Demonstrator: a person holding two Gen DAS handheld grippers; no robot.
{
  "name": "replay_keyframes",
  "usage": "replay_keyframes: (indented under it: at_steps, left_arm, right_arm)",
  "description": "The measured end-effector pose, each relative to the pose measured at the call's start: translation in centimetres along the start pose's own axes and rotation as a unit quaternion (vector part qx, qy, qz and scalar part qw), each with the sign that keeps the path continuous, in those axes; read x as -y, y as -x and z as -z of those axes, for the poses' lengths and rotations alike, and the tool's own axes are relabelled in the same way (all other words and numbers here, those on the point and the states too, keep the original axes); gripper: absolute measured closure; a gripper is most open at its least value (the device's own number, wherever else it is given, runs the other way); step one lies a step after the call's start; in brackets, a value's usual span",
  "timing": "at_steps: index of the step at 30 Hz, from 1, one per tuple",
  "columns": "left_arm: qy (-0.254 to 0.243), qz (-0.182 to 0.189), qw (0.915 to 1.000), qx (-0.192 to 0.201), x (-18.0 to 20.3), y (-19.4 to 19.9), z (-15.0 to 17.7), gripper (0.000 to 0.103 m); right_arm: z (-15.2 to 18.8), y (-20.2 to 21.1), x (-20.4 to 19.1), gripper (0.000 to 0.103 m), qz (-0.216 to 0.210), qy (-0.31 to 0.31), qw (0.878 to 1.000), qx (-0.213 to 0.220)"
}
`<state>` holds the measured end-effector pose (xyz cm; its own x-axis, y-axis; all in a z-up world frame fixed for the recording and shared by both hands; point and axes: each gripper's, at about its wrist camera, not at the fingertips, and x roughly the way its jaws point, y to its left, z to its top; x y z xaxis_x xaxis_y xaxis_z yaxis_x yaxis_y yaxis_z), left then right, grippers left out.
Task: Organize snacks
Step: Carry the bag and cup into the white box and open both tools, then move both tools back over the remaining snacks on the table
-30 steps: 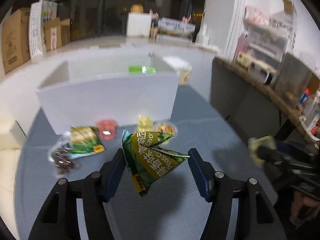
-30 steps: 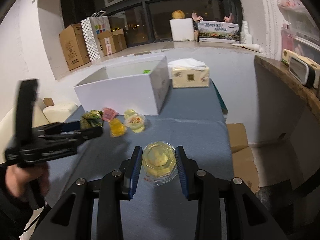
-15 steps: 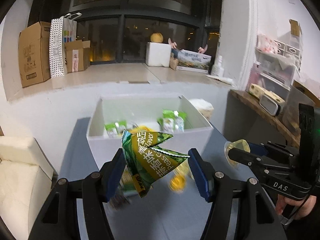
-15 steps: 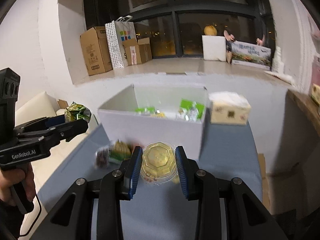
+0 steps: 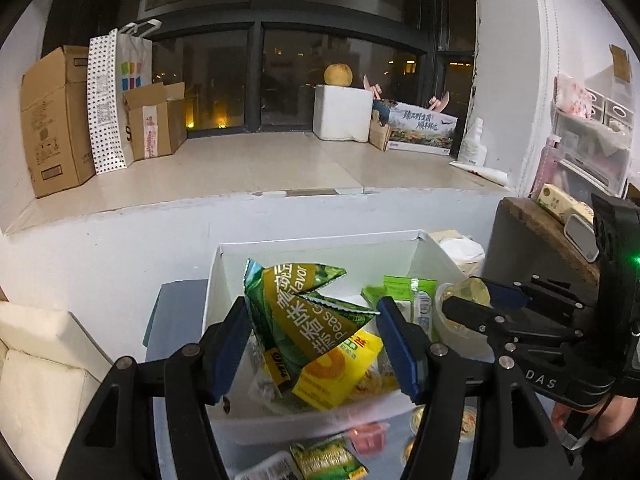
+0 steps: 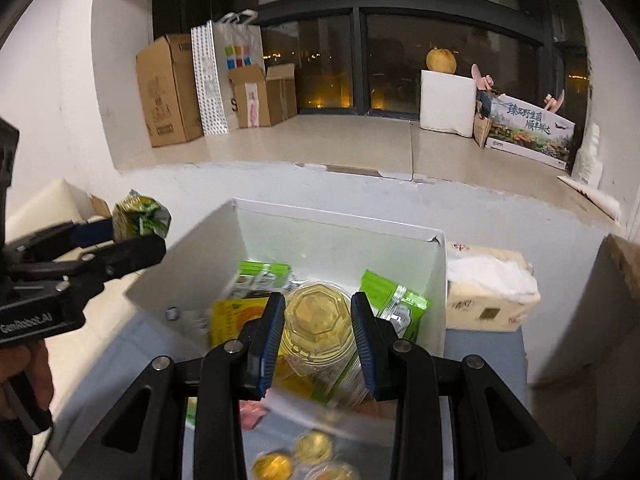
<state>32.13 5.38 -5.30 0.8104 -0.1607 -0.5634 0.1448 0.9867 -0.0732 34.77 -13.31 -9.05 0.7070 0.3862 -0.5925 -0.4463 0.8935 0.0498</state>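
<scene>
My left gripper (image 5: 312, 344) is shut on a green pea snack bag (image 5: 304, 312) and holds it above the open white box (image 5: 320, 246). My right gripper (image 6: 318, 344) is shut on a clear yellow jelly cup (image 6: 318, 320) over the same box (image 6: 340, 224). The box holds a yellow packet (image 5: 340, 372) and green packets (image 5: 408, 292). In the left wrist view the right gripper (image 5: 464, 300) enters from the right with its cup. In the right wrist view the left gripper (image 6: 120, 236) is at the left with the bag (image 6: 140, 216).
Loose snacks lie on the blue table in front of the box: a pink jelly cup (image 5: 368, 438), a green bag (image 5: 328, 462), yellow cups (image 6: 296, 456). A tissue box (image 6: 488, 292) stands right of the box. A white ledge with cartons runs behind.
Both grippers have risen and moved forward with their snacks, from over the table to above the box's inside. Neither grip has changed.
</scene>
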Motion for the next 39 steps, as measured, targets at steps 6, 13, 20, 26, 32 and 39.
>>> replay_keyframes:
  at_steps: [6,13,20,26,32,39]
  left_arm:
    - [-0.010,-0.036,0.9992,-0.011,-0.2,-2.8,0.0,0.015]
    - [-0.005,-0.036,0.9990,-0.026,-0.8,-3.6,1.1,0.000]
    - [-0.014,-0.045,0.9986,-0.024,-0.4,-2.5,1.8,0.000]
    - [-0.017,-0.028,0.9993,-0.017,0.7,1.0,3.5,0.000]
    - [-0.005,-0.001,0.9997,-0.023,2.1,5.8,8.3,0.000]
    - [0.025,0.001,0.9990,-0.038,3.2,9.7,14.8,0.000]
  right_arm:
    - [0.3,-2.5,1.5,0.044,0.027,-0.009,0.999,-0.018]
    - [1.4,-2.5,2.6,0.008,0.043,-0.021,0.999,-0.021]
    - [2.3,-0.7,2.7,0.006,0.041,-0.028,0.999,-0.008]
    - [4.0,3.0,2.4,0.000,0.021,-0.044,0.999,0.013]
    - [8.2,6.5,1.9,0.000,0.006,-0.086,0.996,0.007]
    - [13.9,7.9,0.6,0.000,0.021,-0.091,0.995,-0.015]
